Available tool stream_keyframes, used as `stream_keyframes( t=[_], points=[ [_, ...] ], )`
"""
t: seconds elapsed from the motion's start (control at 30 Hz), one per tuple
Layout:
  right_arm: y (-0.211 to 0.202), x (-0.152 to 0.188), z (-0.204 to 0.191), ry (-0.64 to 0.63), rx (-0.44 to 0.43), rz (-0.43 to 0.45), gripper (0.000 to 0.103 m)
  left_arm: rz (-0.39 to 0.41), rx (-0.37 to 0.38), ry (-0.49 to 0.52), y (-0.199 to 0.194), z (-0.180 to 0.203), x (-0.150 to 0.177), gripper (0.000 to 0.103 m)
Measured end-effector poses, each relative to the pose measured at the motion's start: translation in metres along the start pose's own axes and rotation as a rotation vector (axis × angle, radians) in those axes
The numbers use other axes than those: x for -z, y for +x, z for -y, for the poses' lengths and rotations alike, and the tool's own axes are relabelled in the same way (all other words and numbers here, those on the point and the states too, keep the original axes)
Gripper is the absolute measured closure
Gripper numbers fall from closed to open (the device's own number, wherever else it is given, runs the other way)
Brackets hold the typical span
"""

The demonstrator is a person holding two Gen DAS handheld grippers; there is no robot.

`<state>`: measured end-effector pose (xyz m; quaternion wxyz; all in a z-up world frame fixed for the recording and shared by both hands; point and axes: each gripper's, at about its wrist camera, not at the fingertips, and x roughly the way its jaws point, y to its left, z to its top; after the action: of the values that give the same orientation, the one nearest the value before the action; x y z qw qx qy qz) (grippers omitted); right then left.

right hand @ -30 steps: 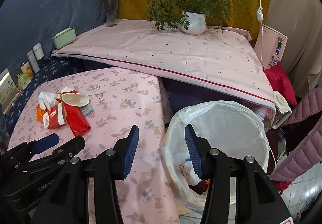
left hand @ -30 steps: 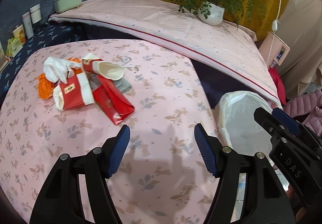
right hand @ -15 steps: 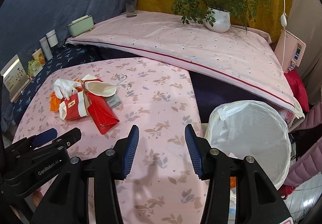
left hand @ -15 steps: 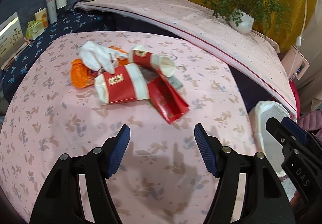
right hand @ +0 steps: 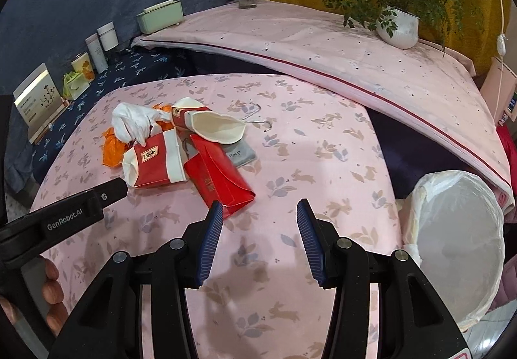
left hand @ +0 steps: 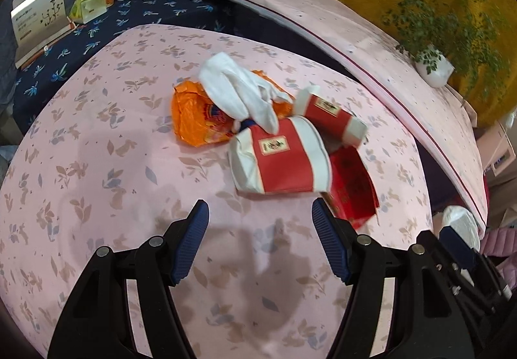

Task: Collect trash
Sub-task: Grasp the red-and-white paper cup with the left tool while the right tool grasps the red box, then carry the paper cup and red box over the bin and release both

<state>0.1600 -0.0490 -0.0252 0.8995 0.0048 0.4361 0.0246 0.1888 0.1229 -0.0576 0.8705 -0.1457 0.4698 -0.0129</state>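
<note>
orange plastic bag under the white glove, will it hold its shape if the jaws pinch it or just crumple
The orange plastic bag will probably crumple: it already lies wrinkled and flat on the table. It looks thin and light, so a push would likely slide it. The white glove draped over it may drag along.

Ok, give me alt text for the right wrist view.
Open right gripper hovers over a pink table, empty, near a red packet in a trash pile. A lined bin stands to the right.
</note>
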Motion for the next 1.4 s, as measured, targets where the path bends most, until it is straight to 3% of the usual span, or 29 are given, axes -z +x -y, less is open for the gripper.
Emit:
stream_keyframes(
  t=[0.33,0.43,0.5,0.6,0.67,0.87,1.4],
  points=[
    [0.053,-0.016,-0.023,-0.022,-0.008,-0.055,0.056,-0.053,0.014,-0.022,0.045,-0.012,-0.023,0.043],
    [0.065,-0.019,-0.026,-0.029,-0.005,-0.069,0.057,-0.067,0.027,-0.023,0.054,-0.014,-0.027,0.051],
    [0.071,-0.020,-0.027,-0.028,-0.003,-0.074,0.061,-0.072,0.039,-0.024,0.058,-0.016,-0.028,0.062],
    [0.078,-0.018,-0.026,-0.028,-0.001,-0.089,0.076,-0.069,0.063,-0.018,0.058,-0.017,-0.030,0.080],
    [0.080,-0.017,-0.025,-0.028,0.001,-0.096,0.086,-0.063,0.064,-0.010,0.056,-0.016,-0.030,0.084],
    [0.065,-0.012,-0.015,-0.009,0.000,-0.076,0.102,-0.045,0.063,0.011,0.044,-0.011,-0.024,0.086],
    [-0.023,-0.003,0.042,0.063,0.049,0.056,0.102,0.016,0.131,0.117,-0.020,0.059,0.008,0.090]
  ],
)
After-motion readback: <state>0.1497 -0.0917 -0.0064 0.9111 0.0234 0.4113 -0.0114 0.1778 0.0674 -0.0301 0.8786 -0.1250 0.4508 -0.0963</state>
